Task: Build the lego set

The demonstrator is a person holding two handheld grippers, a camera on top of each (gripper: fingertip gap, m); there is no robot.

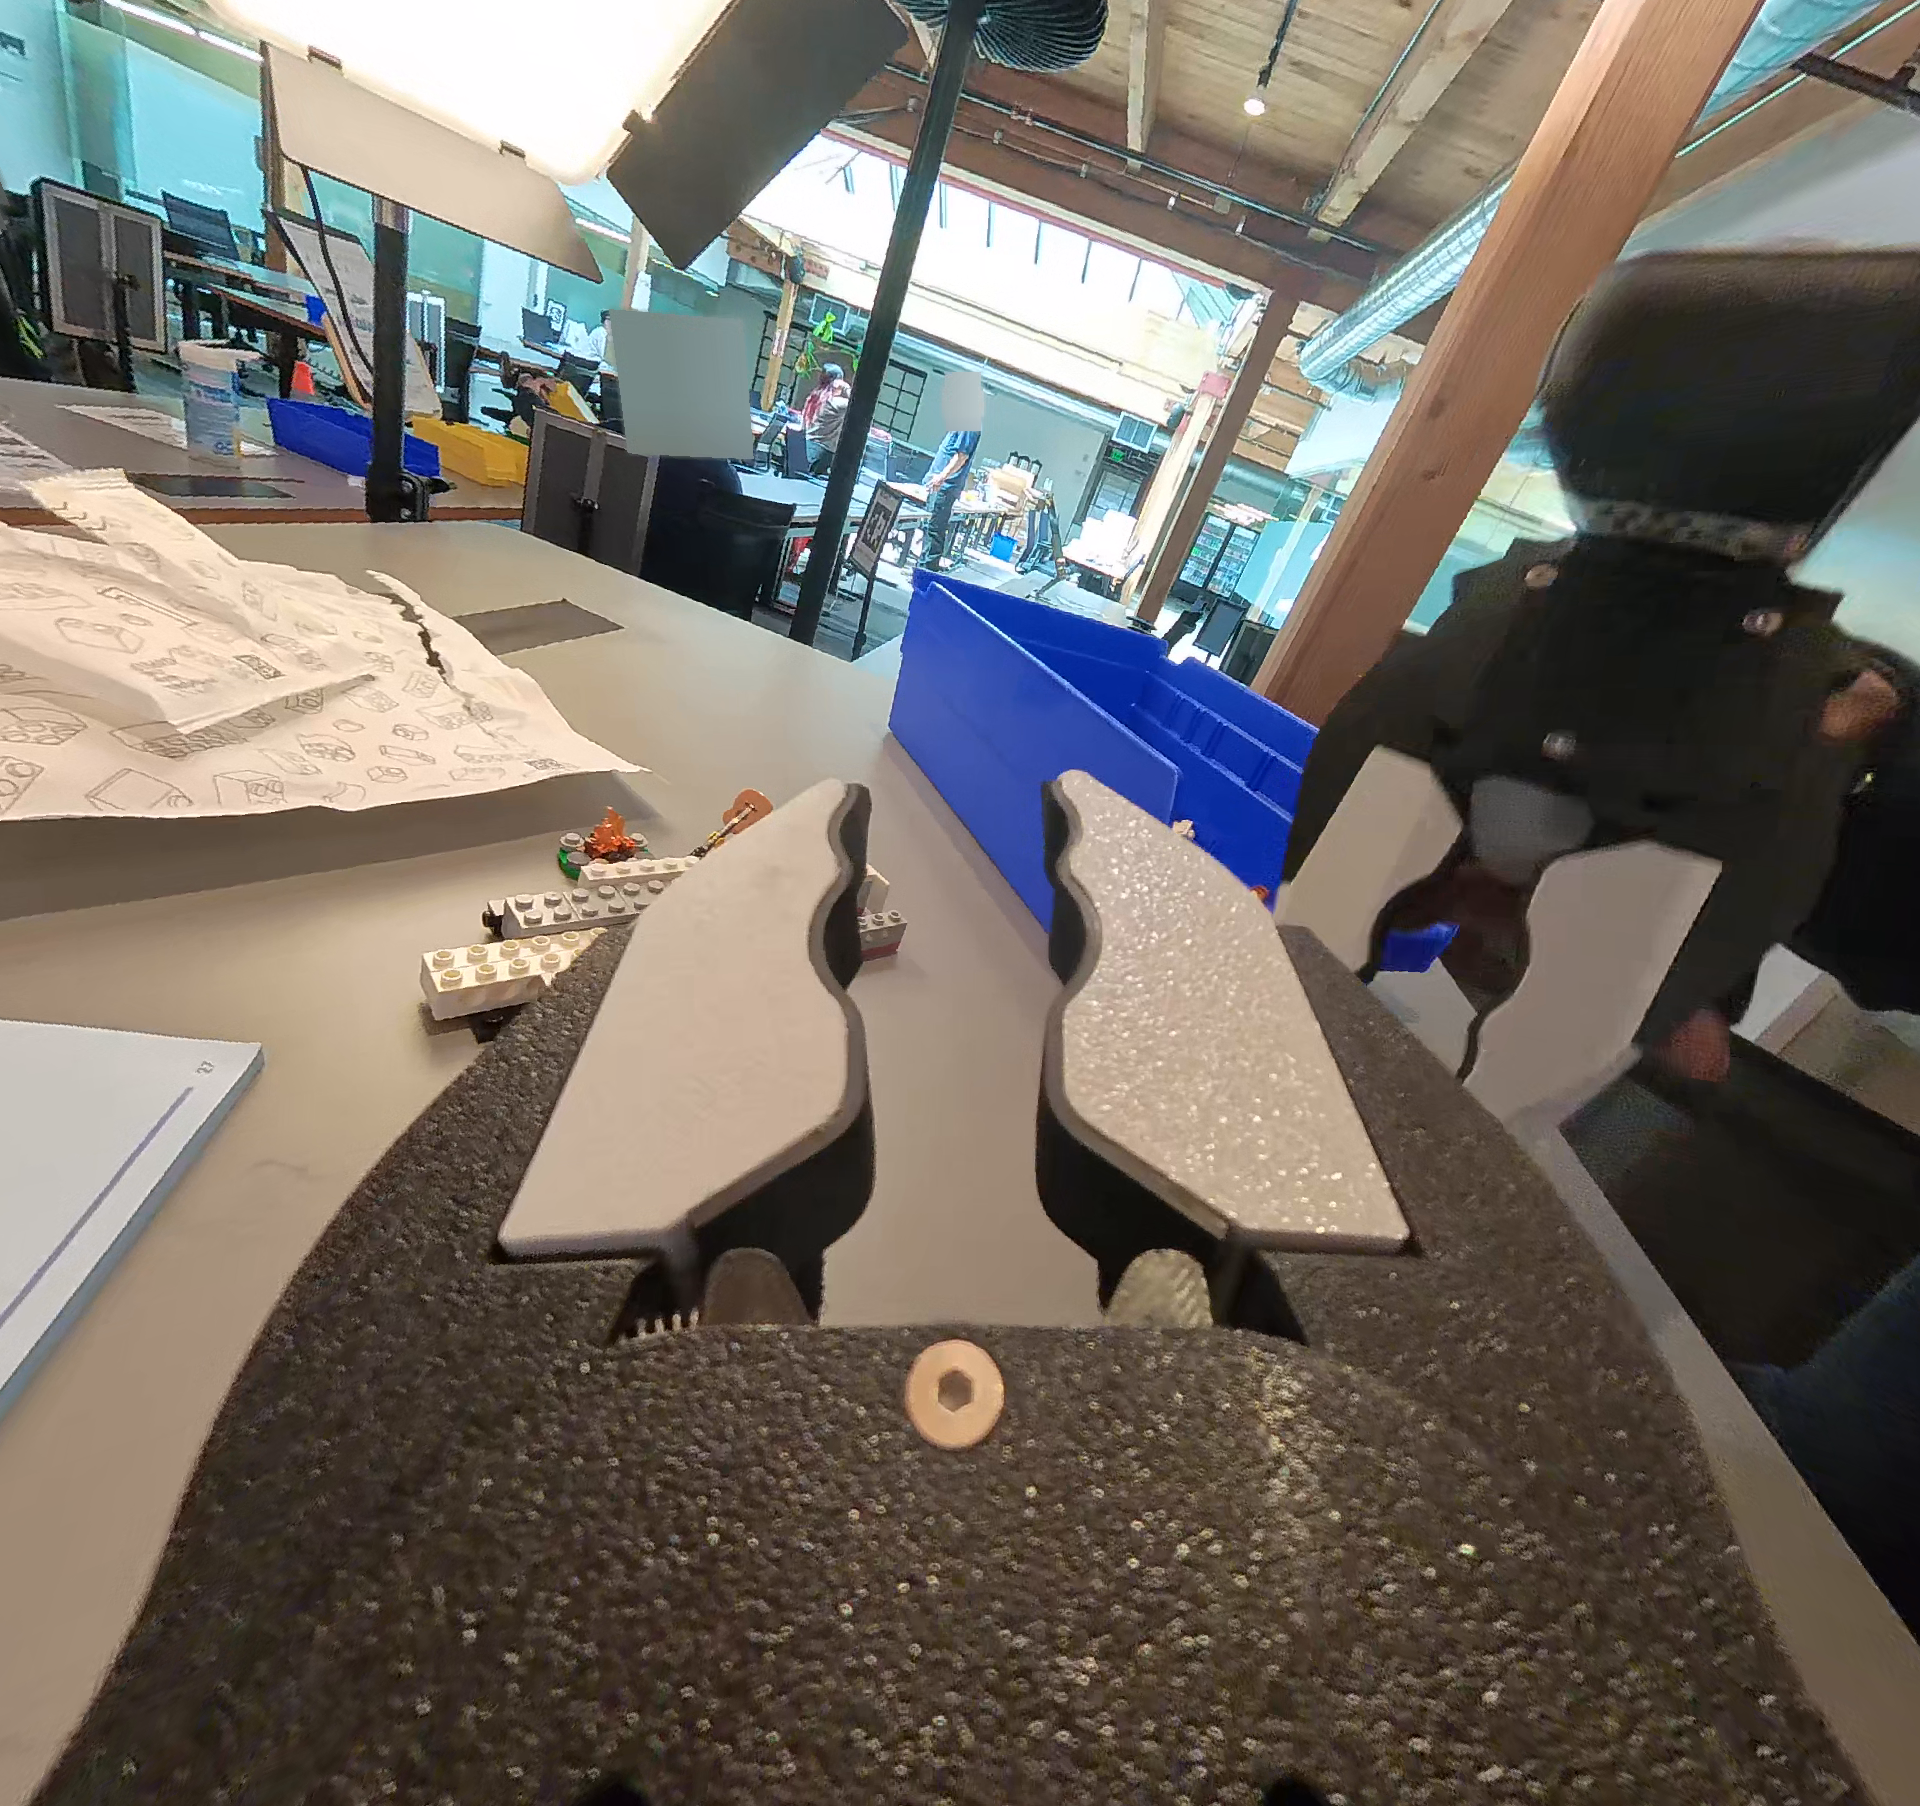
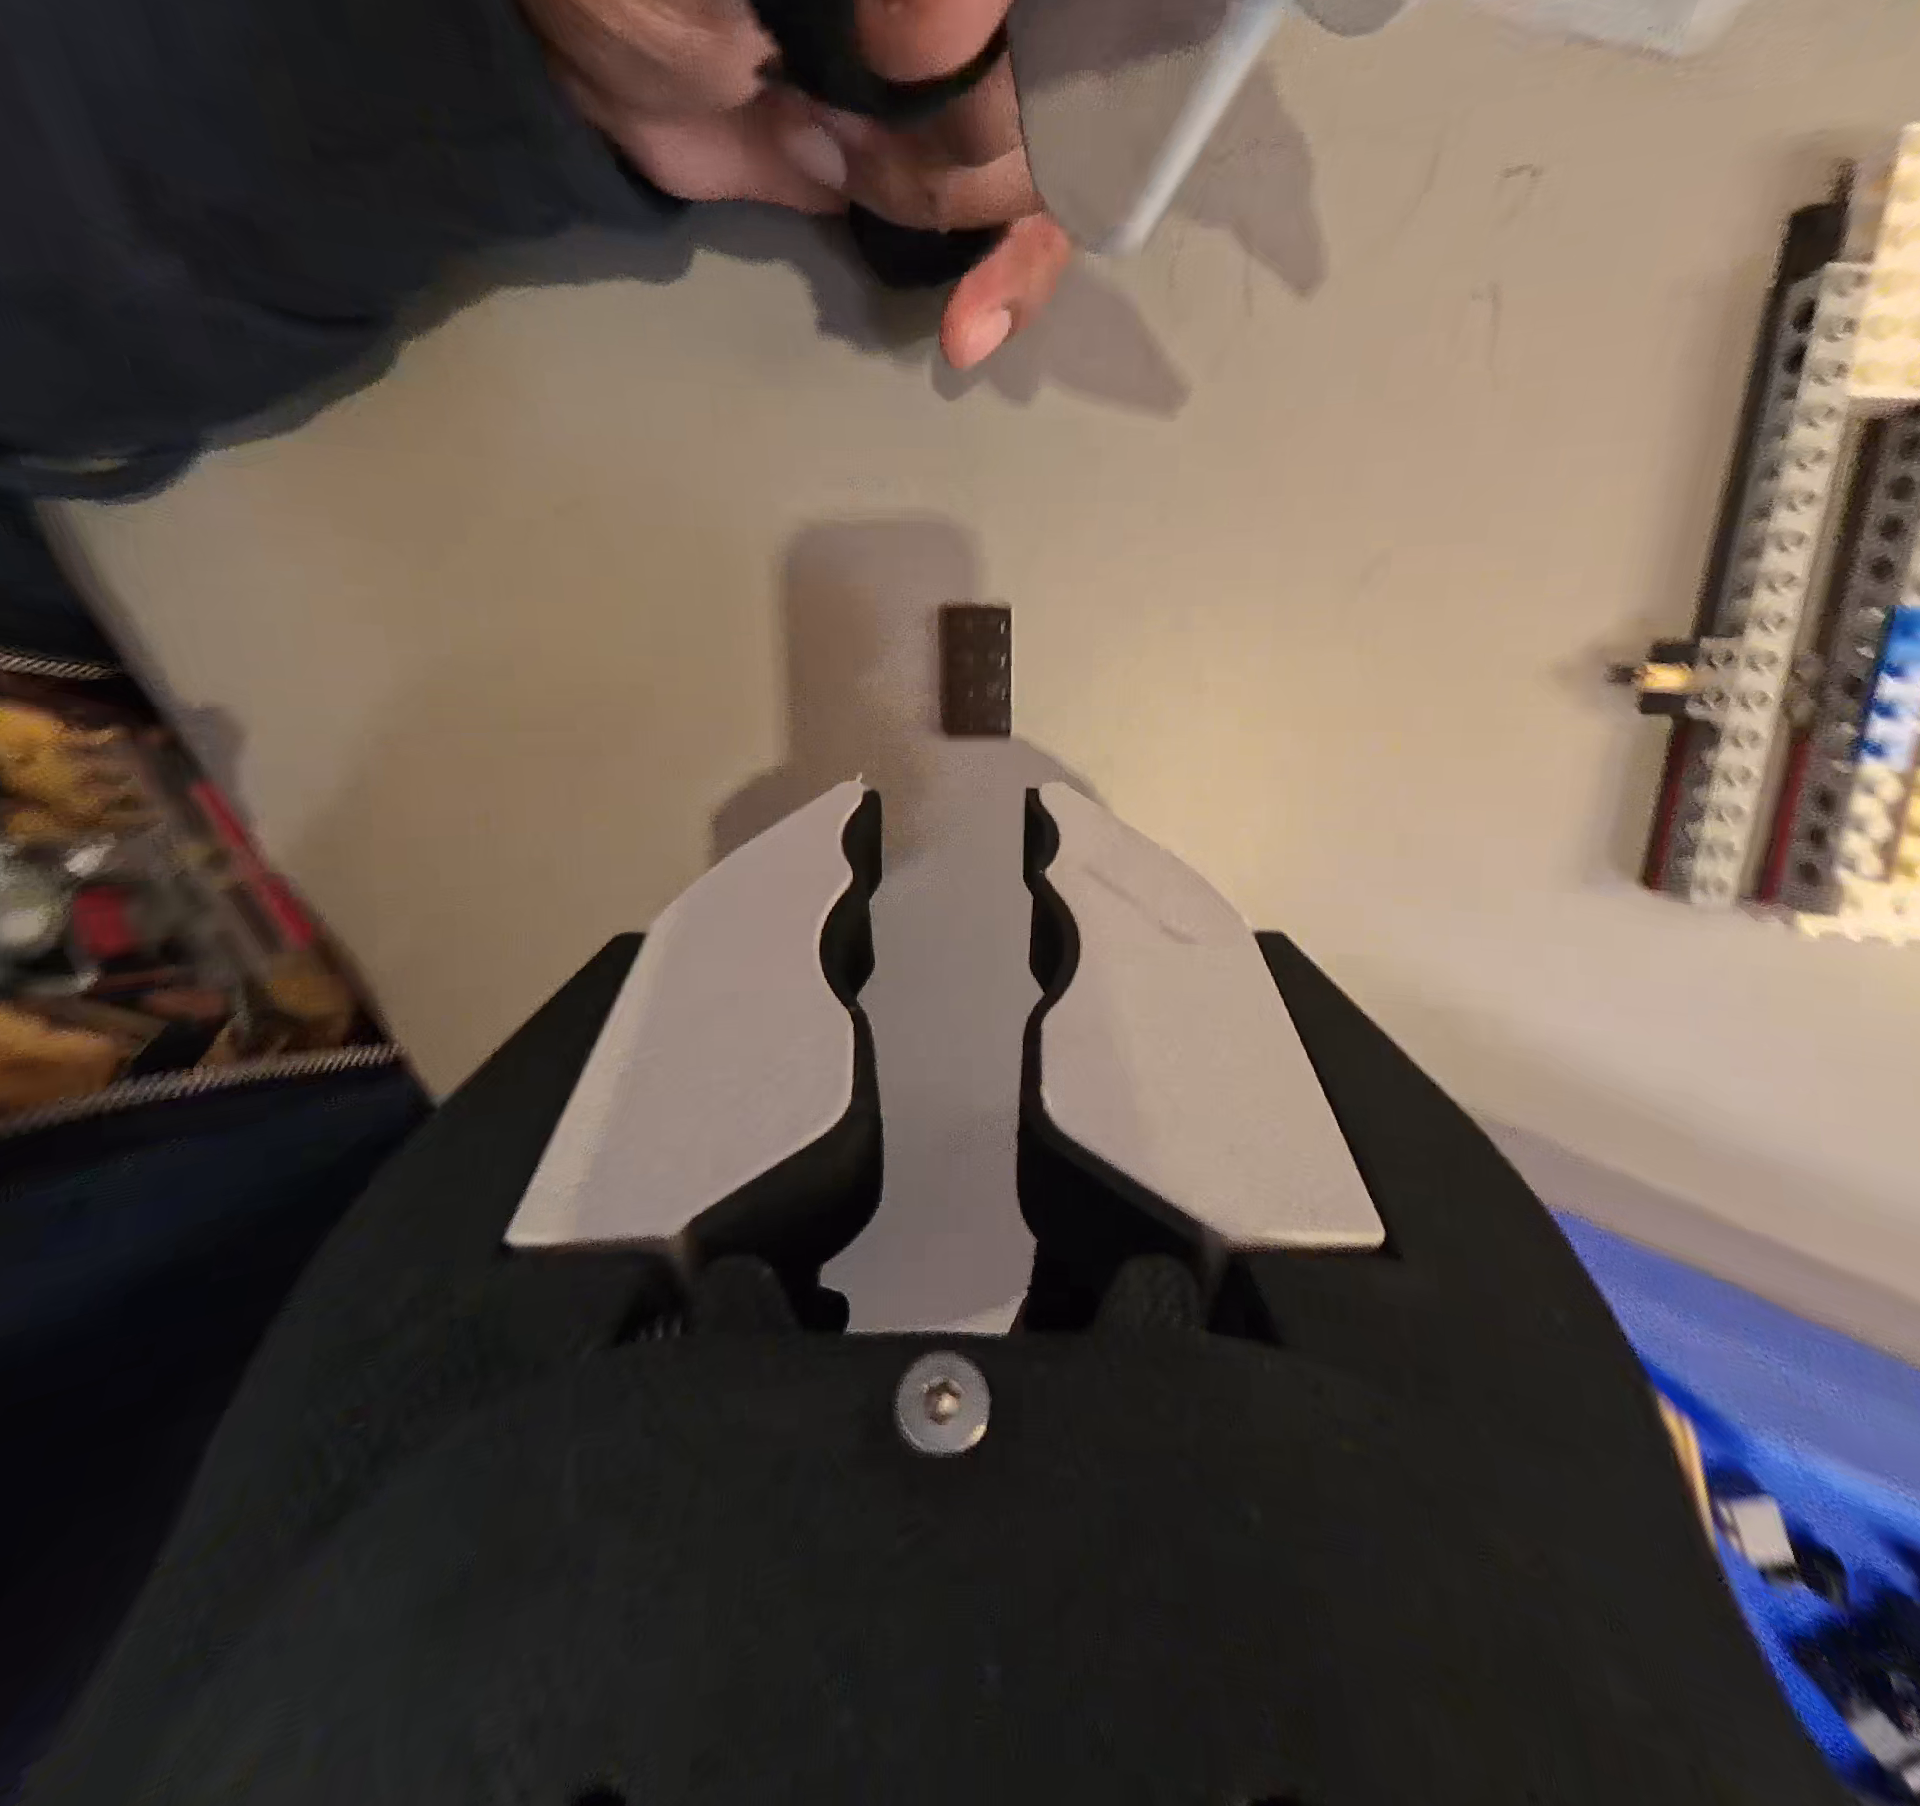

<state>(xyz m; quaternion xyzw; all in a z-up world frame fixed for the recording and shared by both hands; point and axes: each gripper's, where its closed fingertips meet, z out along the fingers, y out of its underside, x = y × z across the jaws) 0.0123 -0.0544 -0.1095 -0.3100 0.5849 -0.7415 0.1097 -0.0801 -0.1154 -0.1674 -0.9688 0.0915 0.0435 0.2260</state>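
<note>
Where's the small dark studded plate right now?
In the right wrist view, the dark plate lies flat on the beige table, just ahead of the open right gripper, apart from its fingertips.

Your right gripper [image 1: 1496, 883] shows only as a blur; the brick model [image 2: 1808, 676] is cut off, perhaps unfinished.

Matt grey tabletop [image 2: 1351, 509] looks smooth under a dark studded plastic plate [image 2: 976, 669], glossy blue plastic bin [image 1: 1039, 717], crinkled torn printed paper [image 1: 260, 717], rough wooden post [image 1: 1507, 250], and grainy black foam-like gripper housing [image 1: 935, 1600].
</note>
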